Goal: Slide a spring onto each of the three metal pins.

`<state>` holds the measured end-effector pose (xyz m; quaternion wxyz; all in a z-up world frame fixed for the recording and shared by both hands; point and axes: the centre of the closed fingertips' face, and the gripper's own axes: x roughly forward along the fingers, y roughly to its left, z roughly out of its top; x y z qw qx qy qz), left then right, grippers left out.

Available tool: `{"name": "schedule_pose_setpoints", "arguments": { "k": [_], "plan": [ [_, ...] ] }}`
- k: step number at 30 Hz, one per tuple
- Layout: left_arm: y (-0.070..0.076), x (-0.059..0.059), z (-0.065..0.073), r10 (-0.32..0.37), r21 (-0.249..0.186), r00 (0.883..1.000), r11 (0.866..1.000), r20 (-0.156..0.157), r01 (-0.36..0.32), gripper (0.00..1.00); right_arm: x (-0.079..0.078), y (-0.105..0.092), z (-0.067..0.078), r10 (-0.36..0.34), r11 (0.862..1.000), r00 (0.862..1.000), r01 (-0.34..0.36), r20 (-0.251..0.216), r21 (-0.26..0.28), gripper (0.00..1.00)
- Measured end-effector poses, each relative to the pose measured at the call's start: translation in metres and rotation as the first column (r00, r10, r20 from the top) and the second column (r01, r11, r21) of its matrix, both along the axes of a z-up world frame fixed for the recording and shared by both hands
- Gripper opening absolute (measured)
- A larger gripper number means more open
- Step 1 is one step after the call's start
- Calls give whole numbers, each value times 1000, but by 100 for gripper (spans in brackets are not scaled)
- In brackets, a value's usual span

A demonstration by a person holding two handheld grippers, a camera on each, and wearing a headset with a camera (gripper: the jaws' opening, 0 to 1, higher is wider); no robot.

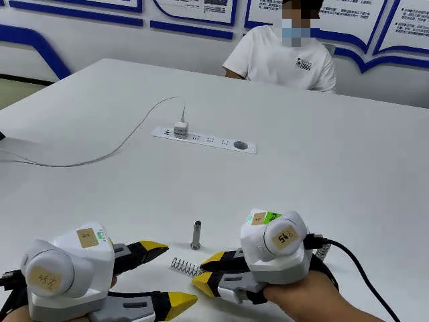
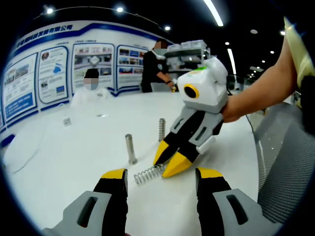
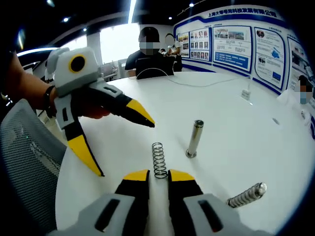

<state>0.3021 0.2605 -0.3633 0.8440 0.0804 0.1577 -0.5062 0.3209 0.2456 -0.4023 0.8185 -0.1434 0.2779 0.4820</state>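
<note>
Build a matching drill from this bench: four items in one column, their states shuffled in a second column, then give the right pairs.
Column 1
1. loose spring
2. bare pin
3. second pin
4. left gripper

Column 2
A. jaws wide apart, holding nothing
B. lying on its side on the table
C. coils already around its shaft
D. standing upright with nothing on it

Pairs: 1-B, 2-D, 3-C, 4-A
</note>
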Motion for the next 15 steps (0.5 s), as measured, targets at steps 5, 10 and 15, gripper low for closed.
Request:
{"name": "schedule_pose_setpoints", "arguments": {
  "k": [5,10,15],
  "plan": [
    [0,0,0,2,0,1000,1000,1,-2,57,1,1,0,5,1000,1000,-5,14,-3,13],
    [1,0,0,1,4,1000,1000,2,-1,56,-1,0,1,8,1000,1000,-8,12,-6,12],
    [0,-1,-1,-3,8,1000,1000,2,3,56,-4,-3,4,9,1000,1000,-9,3,-3,12]
  ]
}}
